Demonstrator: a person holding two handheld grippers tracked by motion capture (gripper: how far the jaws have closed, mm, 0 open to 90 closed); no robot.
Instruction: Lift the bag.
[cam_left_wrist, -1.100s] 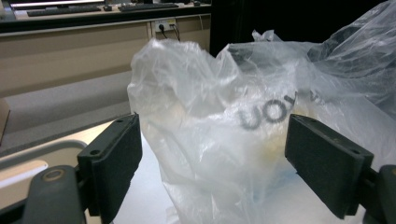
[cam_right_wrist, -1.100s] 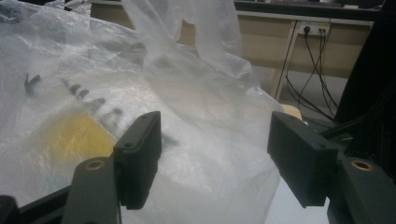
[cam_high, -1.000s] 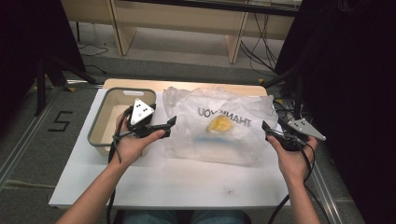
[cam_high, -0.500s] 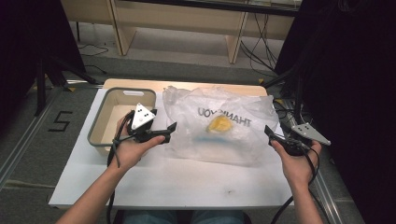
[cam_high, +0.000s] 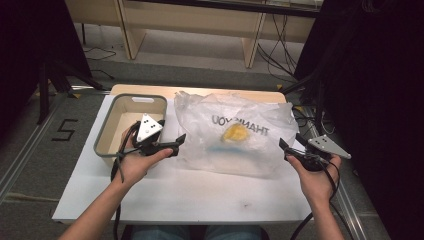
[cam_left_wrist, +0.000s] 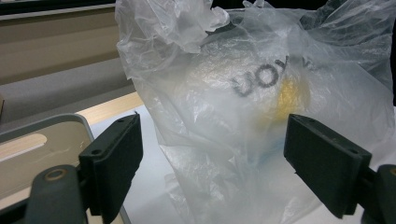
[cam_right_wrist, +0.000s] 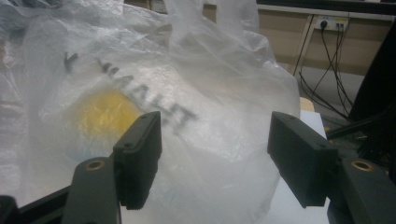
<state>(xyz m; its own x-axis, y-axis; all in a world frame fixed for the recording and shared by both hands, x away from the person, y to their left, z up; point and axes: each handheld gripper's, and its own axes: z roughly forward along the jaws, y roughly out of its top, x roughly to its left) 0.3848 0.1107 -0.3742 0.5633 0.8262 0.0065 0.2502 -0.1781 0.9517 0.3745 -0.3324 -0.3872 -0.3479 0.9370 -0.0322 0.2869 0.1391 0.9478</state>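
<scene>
A crumpled clear plastic bag (cam_high: 235, 132) with dark lettering lies on the white table (cam_high: 190, 192). Something yellow (cam_high: 236, 133) shows through it. My left gripper (cam_high: 177, 143) is open at the bag's left edge, pointing right. In the left gripper view the bag (cam_left_wrist: 243, 107) rises just ahead of the open left gripper (cam_left_wrist: 212, 149), and the yellow thing (cam_left_wrist: 292, 95) shows through the film. My right gripper (cam_high: 291, 145) is open at the bag's right edge. In the right gripper view the bag (cam_right_wrist: 187, 93) stands close before the open right gripper (cam_right_wrist: 215, 149), with the yellow thing (cam_right_wrist: 105, 114) at the left.
A grey bin (cam_high: 102, 131) with a pale inside stands at the table's left, right behind the left hand; its rim (cam_left_wrist: 70, 119) is beside the left jaw. Cables (cam_high: 280, 55) lie on the floor beyond the table. Bare tabletop lies in front of the bag.
Both grippers have drifted slightly toward the near edge of the table, the right one more. The bag has not moved and both stay open.
</scene>
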